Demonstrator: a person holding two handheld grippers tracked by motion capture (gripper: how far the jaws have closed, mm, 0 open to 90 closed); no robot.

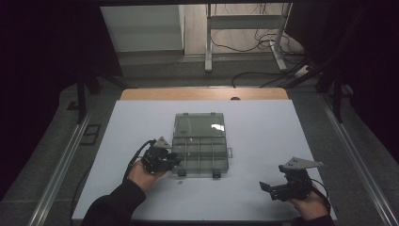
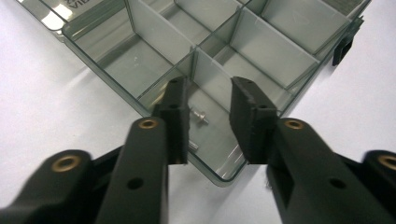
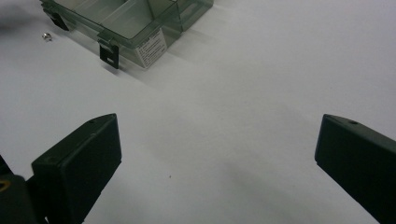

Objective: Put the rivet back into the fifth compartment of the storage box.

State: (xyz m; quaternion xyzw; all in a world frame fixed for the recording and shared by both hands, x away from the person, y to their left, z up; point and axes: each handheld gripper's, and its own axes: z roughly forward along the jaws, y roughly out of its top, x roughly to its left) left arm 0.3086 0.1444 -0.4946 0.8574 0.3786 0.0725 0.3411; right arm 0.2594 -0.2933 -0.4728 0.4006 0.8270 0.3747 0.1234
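A clear grey compartment box (image 1: 200,153) lies open in the middle of the white table, its lid (image 1: 198,125) folded back. My left gripper (image 1: 171,158) hangs over the box's near left corner compartment (image 2: 219,154), jaws a little apart with nothing between the pads. A small silver screw (image 2: 201,115) lies on the floor of that compartment, below the jaws. Near the table's front right, my right gripper (image 1: 269,188) is held wide open over bare table (image 3: 217,140). The box (image 3: 135,23) shows at the top left of the right gripper view.
A tiny silver part (image 3: 45,35) lies loose on the table just in front of the box (image 1: 179,182). Two black latches (image 1: 216,174) stick out of the box's front edge. Beyond the table's far wooden edge (image 1: 202,93) stand a metal frame and cables.
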